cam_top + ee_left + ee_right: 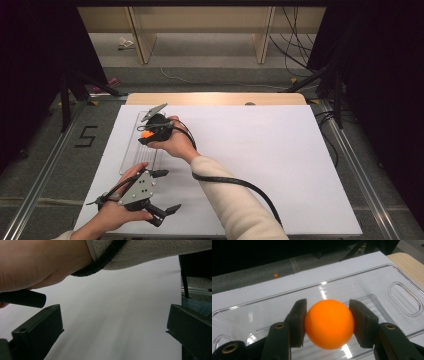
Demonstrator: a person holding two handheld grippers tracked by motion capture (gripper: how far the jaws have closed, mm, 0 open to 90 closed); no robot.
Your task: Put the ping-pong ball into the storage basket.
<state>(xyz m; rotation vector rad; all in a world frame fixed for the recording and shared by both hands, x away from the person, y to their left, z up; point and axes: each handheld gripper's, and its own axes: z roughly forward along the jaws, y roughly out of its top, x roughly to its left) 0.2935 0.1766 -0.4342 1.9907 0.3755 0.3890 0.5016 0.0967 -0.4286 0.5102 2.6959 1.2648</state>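
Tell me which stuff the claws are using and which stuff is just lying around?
In use:
- orange ball, squeezed in the right claw
- clear plastic tray under it

Just there:
- left claw, open and empty over the white sheet
- small orange thing on the floor
- cables behind the table

A white sheet [260, 165] covers the wooden table [215, 98]; cables [295, 45] trail at one o'clock; wooden shelving [200, 25] at twelve.

A lab-style recording setup: a bench [280, 165] covered with white sheet stands on grey carpet, flanked by black curtains [385, 75], metal floor rails [45, 172], tripod legs [67, 92], loose cables [295, 42] and a taped "5" [86, 136].
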